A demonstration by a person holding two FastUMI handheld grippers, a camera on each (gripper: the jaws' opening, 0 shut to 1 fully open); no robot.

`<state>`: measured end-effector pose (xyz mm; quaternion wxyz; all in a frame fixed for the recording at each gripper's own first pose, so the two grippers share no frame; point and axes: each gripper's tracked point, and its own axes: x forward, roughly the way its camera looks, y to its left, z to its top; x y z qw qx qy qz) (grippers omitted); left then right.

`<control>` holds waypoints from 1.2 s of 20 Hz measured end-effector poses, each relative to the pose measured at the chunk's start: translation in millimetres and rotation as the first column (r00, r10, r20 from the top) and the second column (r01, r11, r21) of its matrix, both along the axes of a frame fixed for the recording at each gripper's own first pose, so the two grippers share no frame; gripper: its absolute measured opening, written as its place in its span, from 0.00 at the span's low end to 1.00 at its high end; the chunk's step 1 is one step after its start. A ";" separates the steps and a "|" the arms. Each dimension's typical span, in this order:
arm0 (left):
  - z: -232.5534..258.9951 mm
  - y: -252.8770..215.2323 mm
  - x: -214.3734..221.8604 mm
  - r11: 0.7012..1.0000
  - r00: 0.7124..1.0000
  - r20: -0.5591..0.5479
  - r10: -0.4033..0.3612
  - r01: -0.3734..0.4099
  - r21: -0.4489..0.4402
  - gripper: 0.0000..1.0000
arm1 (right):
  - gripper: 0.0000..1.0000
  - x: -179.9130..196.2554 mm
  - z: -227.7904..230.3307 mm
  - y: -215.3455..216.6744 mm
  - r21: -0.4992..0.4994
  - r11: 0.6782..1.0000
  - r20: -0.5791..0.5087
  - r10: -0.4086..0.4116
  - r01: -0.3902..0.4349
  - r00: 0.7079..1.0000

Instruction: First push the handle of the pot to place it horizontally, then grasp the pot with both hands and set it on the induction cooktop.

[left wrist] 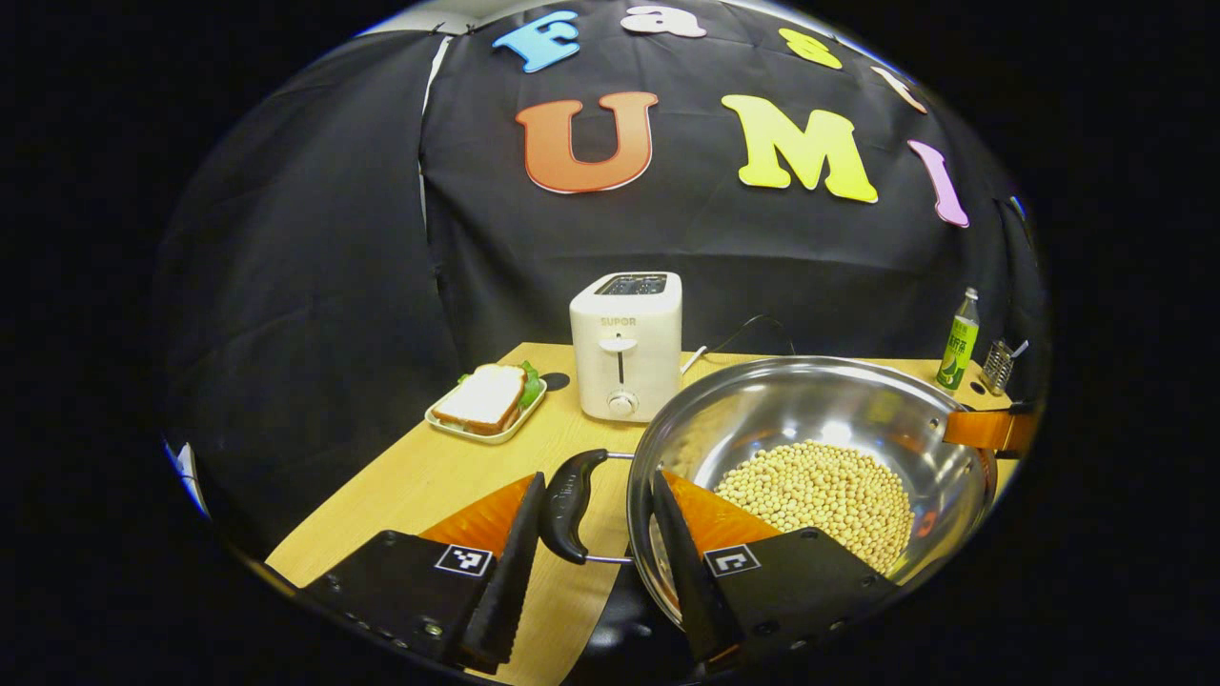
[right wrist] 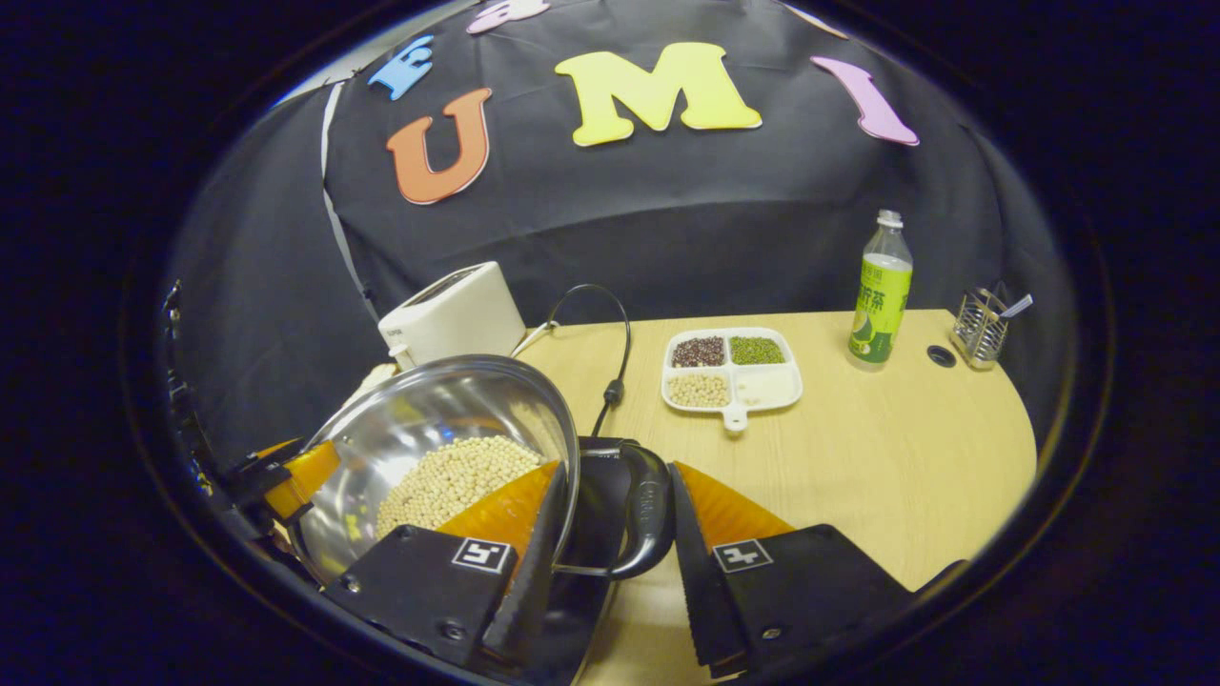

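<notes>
A: In our left gripper view we see a sandwich plate [left wrist: 486, 405] beside the white toaster [left wrist: 626, 345]; the right gripper view gives us a divided bean tray [right wrist: 732, 369] and a green bottle [right wrist: 880, 291].

B: The steel pot [left wrist: 810, 419] of soybeans [left wrist: 820, 495] sits over the desk [left wrist: 419, 476], tipped up in the right gripper view, one loop handle [left wrist: 569, 505] on each side.

A: Our left tool [left wrist: 591, 534] straddles that handle, fingers apart, not touching it.

B: Our right tool [right wrist: 610, 534] straddles the other handle [right wrist: 643, 514]; we cannot tell if it grips. Something dark lies beneath the pot.
</notes>
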<state>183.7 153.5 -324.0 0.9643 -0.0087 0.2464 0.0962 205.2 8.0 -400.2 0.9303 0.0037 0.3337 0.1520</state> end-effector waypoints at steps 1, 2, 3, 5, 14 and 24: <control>-6.9 -1.9 -2.7 1.000 0.999 -0.038 -0.011 0.009 -0.030 0.66 | 0.64 -0.2 -1.0 -2.0 -0.033 0.999 -0.004 -0.001 0.001 1.000; -13.0 -3.2 -6.3 0.998 0.997 -0.081 -0.012 0.007 -0.065 0.68 | 0.66 -0.3 -2.1 -3.2 -0.062 0.998 -0.007 -0.004 0.004 1.000; -17.4 -5.1 -3.8 0.995 0.994 -0.104 -0.016 0.005 -0.103 0.70 | 0.67 -0.2 -4.5 -4.0 -0.097 0.995 -0.008 -0.005 0.004 1.000; -14.9 6.6 -1.6 0.995 0.994 -0.107 0.007 -0.018 -0.098 0.75 | 0.73 -3.6 -5.6 -0.1 -0.122 0.993 -0.014 0.009 -0.010 1.000; 57.0 14.2 -42.6 0.998 0.998 -0.015 0.063 -0.063 -0.028 0.95 | 0.96 -25.4 48.0 9.3 -0.118 0.993 0.087 0.038 -0.028 0.995; 154.4 -7.7 -102.2 0.993 0.971 0.221 0.088 -0.069 -0.093 0.96 | 0.98 -90.6 167.3 4.3 -0.092 0.994 0.345 0.089 -0.060 0.934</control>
